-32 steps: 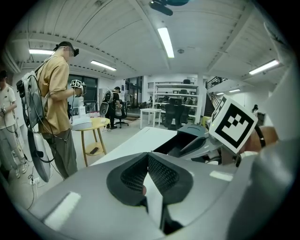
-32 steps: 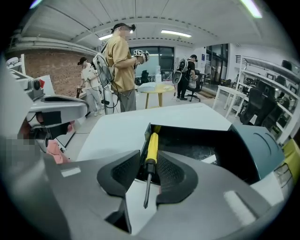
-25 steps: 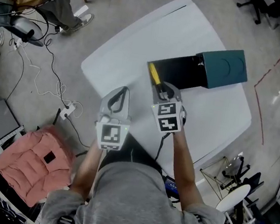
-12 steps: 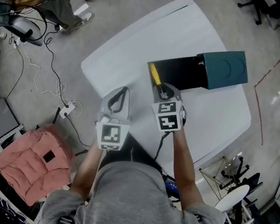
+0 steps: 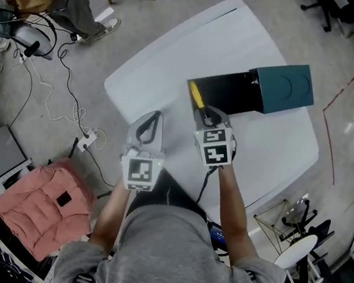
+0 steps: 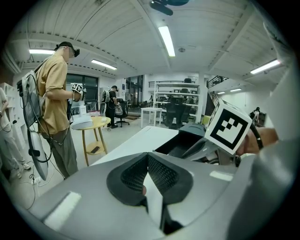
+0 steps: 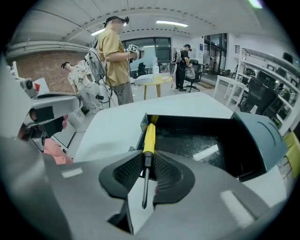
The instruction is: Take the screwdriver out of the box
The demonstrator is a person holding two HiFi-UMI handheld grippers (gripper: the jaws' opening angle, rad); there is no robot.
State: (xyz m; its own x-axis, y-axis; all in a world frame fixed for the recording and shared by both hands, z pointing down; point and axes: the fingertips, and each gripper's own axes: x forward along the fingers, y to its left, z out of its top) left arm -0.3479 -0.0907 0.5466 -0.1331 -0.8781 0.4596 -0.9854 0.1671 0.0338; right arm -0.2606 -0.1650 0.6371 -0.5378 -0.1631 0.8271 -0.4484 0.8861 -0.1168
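- Head view: the box (image 5: 225,92) lies open on the table (image 5: 176,47), with the screwdriver (image 5: 196,95) along its left wall. The right gripper (image 5: 205,115) is at the screwdriver's near end. The left gripper (image 5: 154,116) is beside it at the table's near edge.
- Left gripper view: the left gripper (image 6: 146,157) has its pads together at the tips and holds nothing.
- Right gripper view: the right gripper (image 7: 146,161) is closing its jaws on the screwdriver (image 7: 149,136). The pads touch its black collar on both sides, and the yellow handle lies against the box (image 7: 201,140) wall.
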